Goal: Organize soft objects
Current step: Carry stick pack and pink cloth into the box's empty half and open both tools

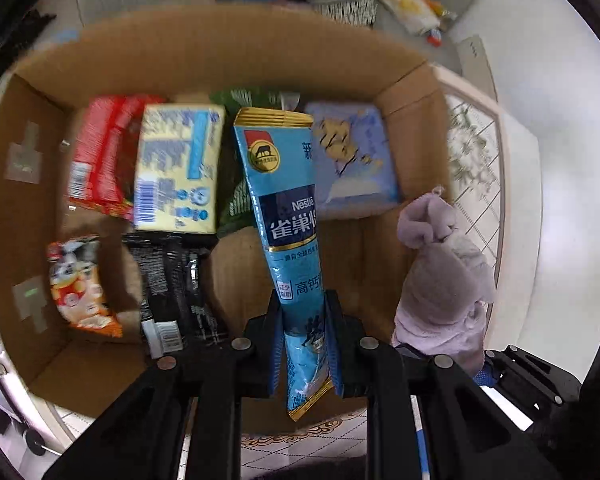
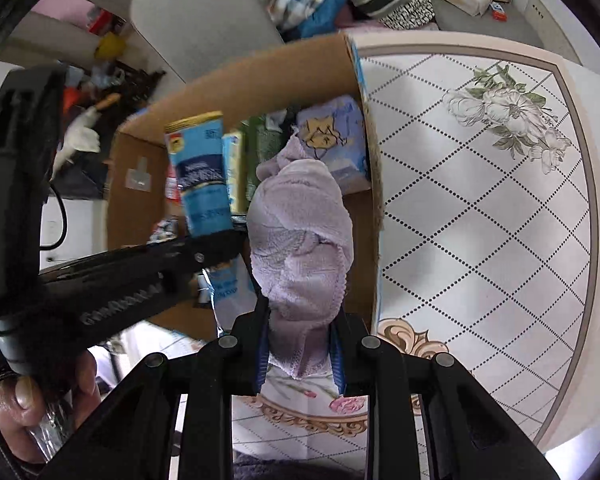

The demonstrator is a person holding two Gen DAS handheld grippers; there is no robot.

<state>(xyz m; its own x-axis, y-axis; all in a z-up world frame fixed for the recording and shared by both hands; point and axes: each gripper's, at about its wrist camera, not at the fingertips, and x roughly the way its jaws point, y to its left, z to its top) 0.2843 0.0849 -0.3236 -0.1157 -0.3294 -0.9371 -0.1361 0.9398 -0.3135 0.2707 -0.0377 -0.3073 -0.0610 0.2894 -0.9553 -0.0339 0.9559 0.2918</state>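
Left gripper fingers clamp the blue milk-powder pouch above the cardboard box, right gripper pinching the lilac cloth at three o'clock; lower each onto bare floor, then release.

A cardboard box is set on a table, below both grippers. Packets are laid inside it ahead of the left gripper. A cloth bundle is held at the box's right wall, right of the upright pouch.

Both tools clamped, pointing downward
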